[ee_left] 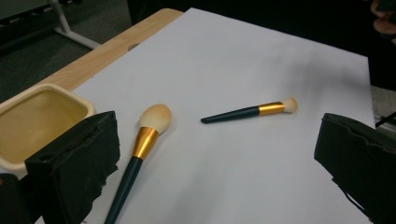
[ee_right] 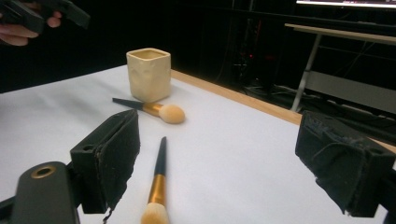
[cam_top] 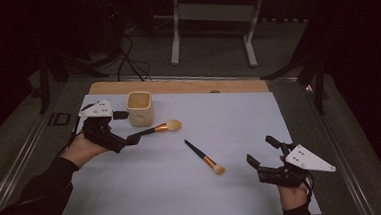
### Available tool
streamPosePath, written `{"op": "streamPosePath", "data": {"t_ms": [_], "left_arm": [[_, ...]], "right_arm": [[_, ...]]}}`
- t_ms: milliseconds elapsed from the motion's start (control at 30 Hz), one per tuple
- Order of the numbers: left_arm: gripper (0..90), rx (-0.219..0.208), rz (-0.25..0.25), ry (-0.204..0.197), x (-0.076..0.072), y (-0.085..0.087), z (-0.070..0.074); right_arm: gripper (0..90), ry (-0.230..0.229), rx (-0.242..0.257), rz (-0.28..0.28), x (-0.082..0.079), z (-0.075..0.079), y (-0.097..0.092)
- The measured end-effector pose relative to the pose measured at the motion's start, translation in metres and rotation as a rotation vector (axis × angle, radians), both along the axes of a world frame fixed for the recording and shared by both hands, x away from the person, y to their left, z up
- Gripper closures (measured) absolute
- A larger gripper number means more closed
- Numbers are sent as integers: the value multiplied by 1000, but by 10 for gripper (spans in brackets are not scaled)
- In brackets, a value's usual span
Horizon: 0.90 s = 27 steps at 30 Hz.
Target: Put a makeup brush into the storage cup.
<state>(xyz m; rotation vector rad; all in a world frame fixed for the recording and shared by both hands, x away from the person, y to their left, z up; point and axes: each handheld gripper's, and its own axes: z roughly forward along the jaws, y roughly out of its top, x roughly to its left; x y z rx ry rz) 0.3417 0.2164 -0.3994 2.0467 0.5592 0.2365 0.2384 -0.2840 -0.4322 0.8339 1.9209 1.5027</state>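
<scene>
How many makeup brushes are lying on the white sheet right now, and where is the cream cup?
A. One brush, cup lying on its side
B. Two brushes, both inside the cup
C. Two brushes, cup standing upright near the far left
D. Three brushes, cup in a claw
C: the larger brush lies beside the upright cream cup, and the smaller brush lies apart, nearer the middle of the white sheet.

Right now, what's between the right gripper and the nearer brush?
Nothing: in the high view, bare white sheet separates the open right gripper from the smaller brush.
</scene>
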Motion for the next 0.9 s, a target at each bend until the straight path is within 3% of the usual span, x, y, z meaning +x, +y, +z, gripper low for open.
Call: {"op": "streamPosePath", "data": {"t_ms": [600, 900], "left_arm": [[8, 99, -102, 14, 28, -37, -5], [14, 168, -142, 44, 43, -54, -19]], "right_arm": [[135, 3, -1, 10, 0, 0, 1], [135, 7, 0, 15, 1, -1, 1]]}}
